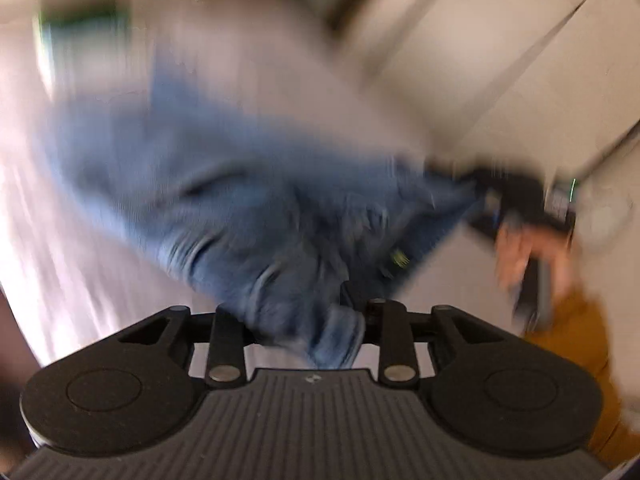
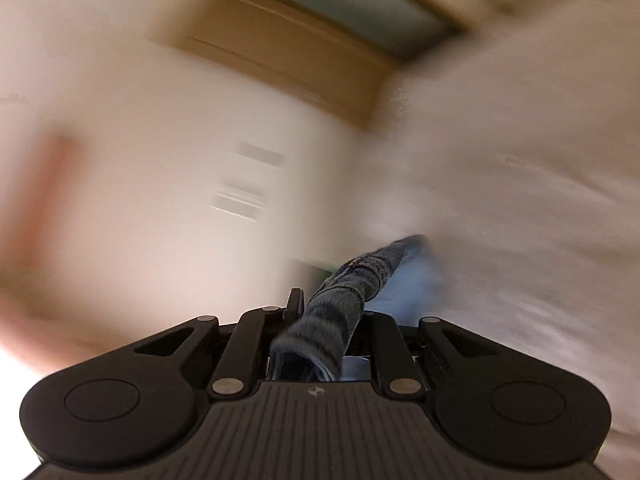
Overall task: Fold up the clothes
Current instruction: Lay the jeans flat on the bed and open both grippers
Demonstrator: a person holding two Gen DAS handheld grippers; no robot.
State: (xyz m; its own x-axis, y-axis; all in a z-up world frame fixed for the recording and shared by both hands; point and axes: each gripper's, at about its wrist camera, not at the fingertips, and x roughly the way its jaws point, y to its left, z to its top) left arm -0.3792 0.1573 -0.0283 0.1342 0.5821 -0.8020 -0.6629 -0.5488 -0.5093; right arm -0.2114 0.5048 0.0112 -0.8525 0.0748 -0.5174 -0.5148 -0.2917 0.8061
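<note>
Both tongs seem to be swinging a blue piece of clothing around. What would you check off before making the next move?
1. Left tongs gripping the blue garment: ok, denim-like fabric is bunched between the fingers.
2. Right tongs gripping it too: ok, a rolled edge of the garment is clamped there.
3. Garment spread flat between the two grips: not ok, it hangs crumpled.
4. Both grips on matching corners or waistband ends: cannot tell, too blurred.
5. Surface below ready for laying it down: cannot tell, only pale smeared background shows.
6. Person's hand away from the fabric: ok, it holds the far tool's handle.
</note>
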